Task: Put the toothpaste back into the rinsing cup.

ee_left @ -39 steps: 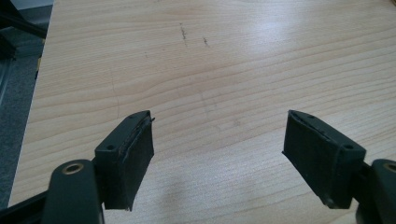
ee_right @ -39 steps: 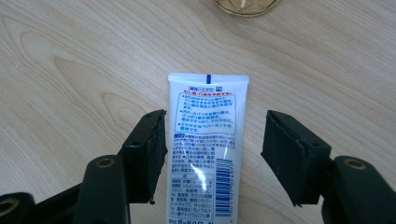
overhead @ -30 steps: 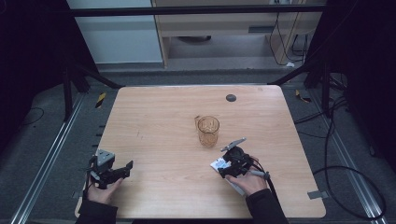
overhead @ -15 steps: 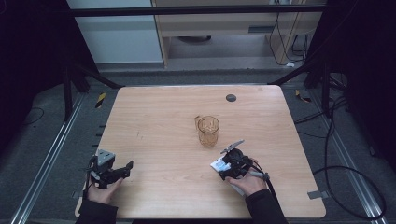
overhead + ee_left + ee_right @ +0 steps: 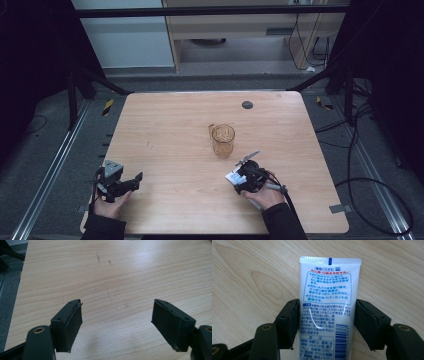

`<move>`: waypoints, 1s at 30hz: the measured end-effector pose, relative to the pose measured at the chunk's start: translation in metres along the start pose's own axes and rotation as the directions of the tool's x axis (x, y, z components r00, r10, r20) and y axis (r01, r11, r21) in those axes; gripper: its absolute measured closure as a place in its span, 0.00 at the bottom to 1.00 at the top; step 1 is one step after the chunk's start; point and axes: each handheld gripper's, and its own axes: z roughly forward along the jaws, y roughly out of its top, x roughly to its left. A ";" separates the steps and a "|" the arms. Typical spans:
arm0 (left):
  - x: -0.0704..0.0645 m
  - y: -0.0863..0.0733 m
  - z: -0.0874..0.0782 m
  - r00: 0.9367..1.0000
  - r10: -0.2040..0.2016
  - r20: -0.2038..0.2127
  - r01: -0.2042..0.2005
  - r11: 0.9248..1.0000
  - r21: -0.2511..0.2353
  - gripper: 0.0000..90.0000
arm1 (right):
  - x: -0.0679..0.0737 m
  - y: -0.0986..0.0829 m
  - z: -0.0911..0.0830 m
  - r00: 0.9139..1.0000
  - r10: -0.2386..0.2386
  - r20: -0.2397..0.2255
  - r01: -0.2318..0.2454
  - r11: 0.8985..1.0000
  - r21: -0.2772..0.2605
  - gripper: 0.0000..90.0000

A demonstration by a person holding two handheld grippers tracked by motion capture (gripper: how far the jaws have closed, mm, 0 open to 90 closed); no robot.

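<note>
- The left gripper point(image 5: 131, 182) rests low over the near left corner of the worktop point(image 5: 170, 130), well left of the glass cup point(image 5: 223, 140); its jaws stand wide apart with nothing but bare wood between them, and it has not stirred over the last second.
- The glass cup stands upright near the middle of the worktop, empty as far as I can tell; a small dark disc point(image 5: 247, 105) lies beyond it toward the far edge.
- The right gripper point(image 5: 238, 176) sits just near-right of the cup and has barely shifted in the last second. It holds a white toothpaste tube point(image 5: 327, 302), jaws pressed on both long sides, crimped end pointing away.
- With so little change, I judge the grasp settled and the lift toward the cup not yet begun; the tube remains low over the wood, near the cup but apart from it.
</note>
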 end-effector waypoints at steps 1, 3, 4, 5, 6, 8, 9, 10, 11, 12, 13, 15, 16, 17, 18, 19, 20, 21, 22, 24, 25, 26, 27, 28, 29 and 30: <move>0.000 0.000 0.000 1.000 -0.001 0.000 0.001 1.000 0.000 0.26 | 0.000 0.000 0.001 1.000 -0.006 0.002 0.006 1.000 0.000 0.42; 0.000 0.000 0.000 1.000 -0.001 -0.001 0.001 1.000 0.000 0.26 | 0.001 0.000 0.001 1.000 -0.012 0.006 0.012 1.000 -0.001 0.42; 0.000 0.000 0.000 1.000 -0.001 -0.001 0.001 1.000 0.000 0.26 | 0.001 0.000 0.001 1.000 -0.012 0.007 0.012 1.000 -0.001 0.43; 0.000 0.000 0.000 1.000 -0.001 -0.001 0.001 1.000 0.000 0.26 | 0.001 0.000 0.001 1.000 -0.011 0.012 0.011 1.000 -0.001 0.43; 0.000 0.000 0.000 1.000 0.000 0.000 0.000 1.000 0.000 0.26 | 0.002 0.000 0.001 1.000 -0.013 0.013 0.013 1.000 -0.001 0.43; 0.000 0.000 0.000 1.000 0.000 0.000 0.000 1.000 0.000 0.26 | 0.002 0.000 0.000 1.000 -0.009 0.016 0.009 1.000 0.000 0.45; 0.000 0.000 0.000 1.000 -0.001 0.000 0.001 1.000 0.000 0.26 | 0.002 0.000 0.000 1.000 -0.009 0.017 0.009 1.000 0.001 0.45; 0.000 0.000 0.000 1.000 0.000 0.000 0.000 1.000 0.000 0.26 | 0.002 0.000 0.000 1.000 -0.007 0.017 0.007 1.000 0.002 0.47; 0.000 0.000 0.000 1.000 0.000 0.000 0.000 1.000 0.000 0.26 | 0.003 0.000 -0.001 1.000 -0.004 0.016 0.004 1.000 0.004 0.48; 0.000 0.000 0.000 1.000 0.000 0.000 0.000 1.000 0.001 0.26 | 0.003 0.000 -0.001 1.000 -0.007 0.017 0.007 1.000 0.006 0.49; 0.000 0.000 0.000 1.000 0.000 0.000 0.000 1.000 0.001 0.26 | 0.004 0.001 -0.002 1.000 -0.002 0.016 0.002 1.000 0.007 0.51; 0.000 0.000 0.000 1.000 0.000 0.000 0.000 1.000 0.001 0.26 | 0.004 0.001 -0.004 1.000 -0.006 0.020 0.006 1.000 0.005 0.56; 0.000 0.000 0.000 1.000 0.000 0.000 0.000 1.000 0.001 0.26 | 0.004 0.001 -0.005 1.000 -0.003 0.019 0.003 1.000 0.005 0.58; 0.000 0.000 0.000 1.000 0.000 0.000 0.000 1.000 0.001 0.26 | 0.004 0.001 -0.006 1.000 -0.006 0.018 0.006 1.000 0.004 0.60; 0.000 0.000 0.000 1.000 0.000 0.000 0.000 1.000 0.001 0.26 | 0.004 0.001 -0.007 1.000 -0.002 0.014 0.002 1.000 0.005 0.62; 0.000 0.000 0.000 1.000 0.000 0.001 0.000 1.000 0.001 0.26 | 0.003 0.001 -0.009 1.000 0.000 0.009 0.000 1.000 0.006 0.63; 0.000 0.000 0.000 1.000 0.000 0.001 0.000 1.000 0.001 0.26 | 0.003 0.001 -0.009 1.000 0.000 0.009 0.000 1.000 0.006 0.63; 0.000 0.000 0.000 1.000 0.000 0.000 0.000 1.000 0.001 0.26 | 0.002 0.001 -0.012 1.000 0.007 0.000 -0.007 1.000 0.005 0.67; 0.000 0.000 0.000 1.000 0.000 0.001 0.000 1.000 0.001 0.26 | 0.002 0.001 -0.013 1.000 0.003 -0.002 -0.003 1.000 0.006 0.69; 0.000 0.000 0.000 1.000 0.000 0.001 0.000 1.000 0.001 0.26 | 0.001 0.001 -0.016 1.000 0.008 -0.007 -0.008 1.000 0.004 0.72; 0.000 0.000 0.000 1.000 0.000 0.001 0.000 1.000 0.001 0.26 | 0.000 0.000 -0.017 1.000 0.008 -0.012 -0.008 1.000 0.004 0.73; 0.000 0.000 0.000 1.000 0.000 0.001 0.000 1.000 0.001 0.26 | -0.001 0.000 -0.019 1.000 0.011 -0.015 -0.011 1.000 0.003 0.75; 0.000 0.000 0.000 1.000 0.000 0.002 0.000 1.000 0.000 0.26 | -0.002 0.000 -0.020 1.000 0.013 -0.018 -0.013 1.000 0.001 0.76; -0.001 0.000 0.000 1.000 0.001 0.001 -0.001 1.000 0.001 0.26 | -0.002 -0.001 -0.023 1.000 0.017 -0.021 -0.017 1.000 -0.003 0.77; -0.001 0.000 0.000 1.000 0.003 0.001 -0.003 1.000 0.001 0.26 | -0.004 -0.001 -0.025 1.000 0.016 -0.023 -0.016 1.000 -0.011 0.78; -0.001 0.000 0.000 1.000 0.003 0.001 -0.003 1.000 0.001 0.26 | -0.004 -0.001 -0.028 0.999 0.020 -0.032 -0.021 1.000 -0.018 0.78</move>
